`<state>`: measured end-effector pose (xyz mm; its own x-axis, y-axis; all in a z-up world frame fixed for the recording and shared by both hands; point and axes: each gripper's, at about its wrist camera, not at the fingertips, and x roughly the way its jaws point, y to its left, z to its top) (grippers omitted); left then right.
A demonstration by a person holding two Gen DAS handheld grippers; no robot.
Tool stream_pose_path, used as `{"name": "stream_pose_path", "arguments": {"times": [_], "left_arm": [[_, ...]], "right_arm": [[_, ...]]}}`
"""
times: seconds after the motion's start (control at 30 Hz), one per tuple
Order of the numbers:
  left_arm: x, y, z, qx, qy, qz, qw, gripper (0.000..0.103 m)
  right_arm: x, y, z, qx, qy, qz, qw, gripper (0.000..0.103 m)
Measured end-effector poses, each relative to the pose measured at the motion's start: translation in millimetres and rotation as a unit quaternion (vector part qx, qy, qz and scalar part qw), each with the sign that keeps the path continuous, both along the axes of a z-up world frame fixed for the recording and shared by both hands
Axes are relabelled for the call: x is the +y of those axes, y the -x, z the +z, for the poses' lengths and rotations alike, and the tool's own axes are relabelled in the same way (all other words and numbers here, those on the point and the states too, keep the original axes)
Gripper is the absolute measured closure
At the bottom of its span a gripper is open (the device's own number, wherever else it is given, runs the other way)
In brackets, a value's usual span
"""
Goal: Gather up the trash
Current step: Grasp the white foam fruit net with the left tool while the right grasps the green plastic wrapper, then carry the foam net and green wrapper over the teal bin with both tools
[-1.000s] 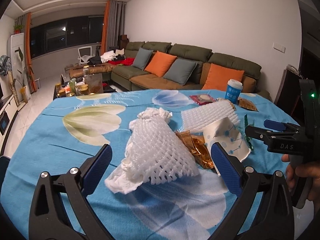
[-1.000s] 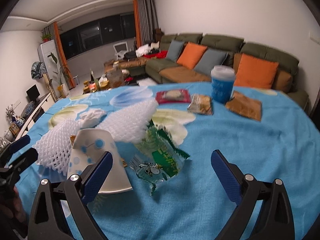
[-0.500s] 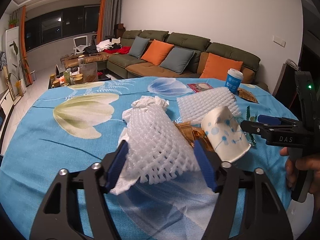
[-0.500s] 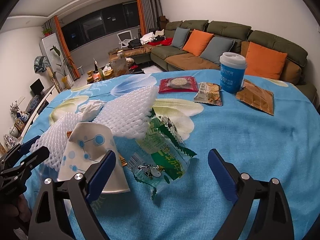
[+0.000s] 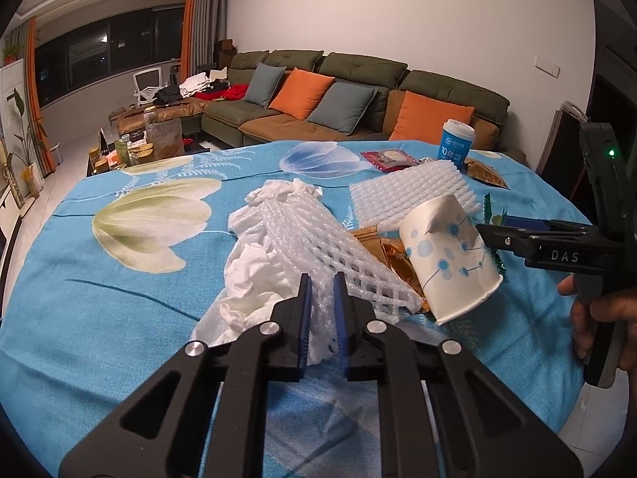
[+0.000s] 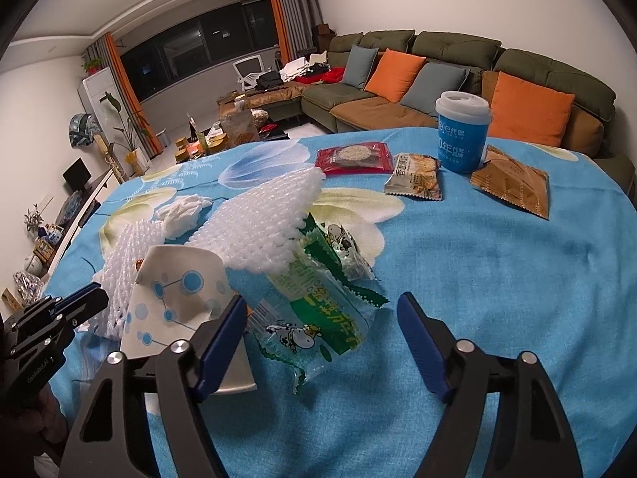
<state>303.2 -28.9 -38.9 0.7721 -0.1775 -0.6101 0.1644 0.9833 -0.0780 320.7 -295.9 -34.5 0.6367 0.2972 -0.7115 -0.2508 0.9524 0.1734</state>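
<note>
**Left tool on the foam net, right tool closing over the wrapper**

Writing I can read: "DAS" on the side of my right tool [image 5: 513,225] as the left camera sees it, and "10年" on the blue cup [image 6: 463,135] with the white lid at the far side of the tabletop [image 6: 517,279]. The green wrapper [image 6: 318,310] carries a cartoon cow and Chinese print I cannot make out.

My left tool [image 5: 321,298] is pressed together on the near edge of the foam net [image 5: 318,239], which lies over a crumpled tissue [image 5: 251,279]. Just right of it sit a gold wrapper [image 5: 392,251] and a tipped paper cup [image 5: 446,263] with blue dots. A second foam net [image 6: 262,219] lies behind, partly over the green wrapper.

My right tool [image 6: 322,338] points down at the green wrapper; its jaws are closing with the wrapper's near end between them, pads not yet on it. The paper cup's rim crowds the left finger [image 6: 223,338].

Further back lie a red packet [image 6: 352,155], a cracker packet [image 6: 416,175] and a brown sachet [image 6: 513,187], well apart from the pile. A hand [image 5: 597,314] grips the right tool's handle at the left camera's edge.
</note>
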Motion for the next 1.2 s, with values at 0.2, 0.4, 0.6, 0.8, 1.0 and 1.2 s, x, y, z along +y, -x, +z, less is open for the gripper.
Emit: {"name": "stream_pose_path", "arguments": {"times": [0.2,0.4,0.6,0.8,1.0,1.2], "left_arm": [[-0.6,4.7,2.0,-0.009,0.003,-0.002,1.0000,0.094],[0.5,10.6,5.0,-0.020,0.006,-0.005,0.9998,0.094],[1.6,19.7,11.0,-0.037,0.009,-0.006,0.9992,0.094],[7.9,38.5,34.2,-0.078,0.012,-0.001,0.9969,0.094],[23.5,63.6,62.6,-0.118,0.018,0.013,0.9928,0.094],[50.4,94.3,90.0,-0.156,0.022,0.042,0.9866,0.094]], "right_arm": [[1.2,-4.1,-4.3,0.016,-0.004,0.013,1.000,0.043],[-0.4,-3.4,-3.8,0.014,-0.006,0.013,1.000,0.069],[-9.1,7.6,9.6,-0.012,-0.013,-0.003,1.000,0.071],[-19.7,24.1,36.3,-0.050,-0.022,-0.021,0.998,0.072],[-5.8,41.0,61.6,-0.082,-0.032,-0.001,0.996,0.072],[37.1,54.4,86.2,-0.109,-0.043,0.052,0.992,0.072]]}}
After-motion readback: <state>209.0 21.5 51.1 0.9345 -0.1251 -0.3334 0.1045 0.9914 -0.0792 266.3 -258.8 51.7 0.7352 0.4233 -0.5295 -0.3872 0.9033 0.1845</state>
